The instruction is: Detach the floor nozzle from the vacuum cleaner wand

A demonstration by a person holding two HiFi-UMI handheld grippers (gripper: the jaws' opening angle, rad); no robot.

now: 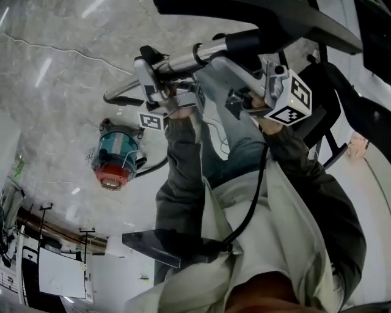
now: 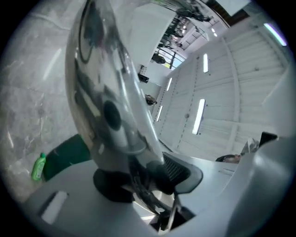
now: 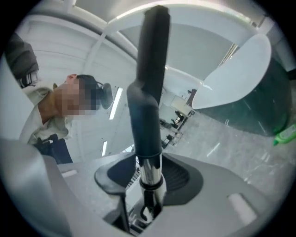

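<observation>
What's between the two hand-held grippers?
Head view: a shiny metal tube with a black ring runs from the left hand-held gripper to the right hand-held gripper.

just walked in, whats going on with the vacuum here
A person holds the vacuum wand up in front of them with two handheld grippers. The right gripper is clamped on the chrome tube just below the black sleeve. The left gripper is closed on a shiny part of the wand. The teal canister sits on the marble floor. A dark shape overhead may be the floor nozzle; whether it's detached is unclear.
</observation>
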